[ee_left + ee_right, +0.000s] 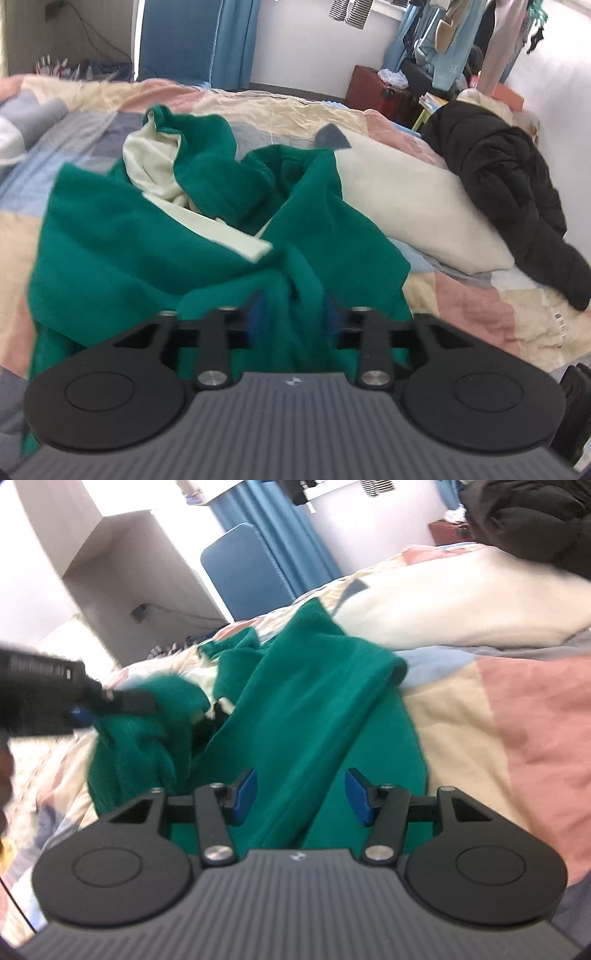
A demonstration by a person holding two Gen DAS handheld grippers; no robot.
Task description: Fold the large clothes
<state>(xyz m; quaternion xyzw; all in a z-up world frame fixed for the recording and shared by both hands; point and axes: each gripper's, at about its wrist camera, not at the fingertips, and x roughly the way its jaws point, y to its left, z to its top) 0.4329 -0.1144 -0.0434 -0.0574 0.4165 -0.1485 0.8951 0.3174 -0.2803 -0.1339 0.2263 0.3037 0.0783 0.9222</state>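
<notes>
The green garment [147, 229] lies bunched on the bed [480, 295], folding barely begun. Left gripper [293, 319] and right gripper [301, 797] both gape, empty, above cloth. Next: pinch an edge at twelve o'clock.

The garment [129, 229] is deep green with a cream lining. It lies on a patchwork quilt [461, 295] (pink, beige, pale blue). Far right, a black jacket [509, 192].
</notes>
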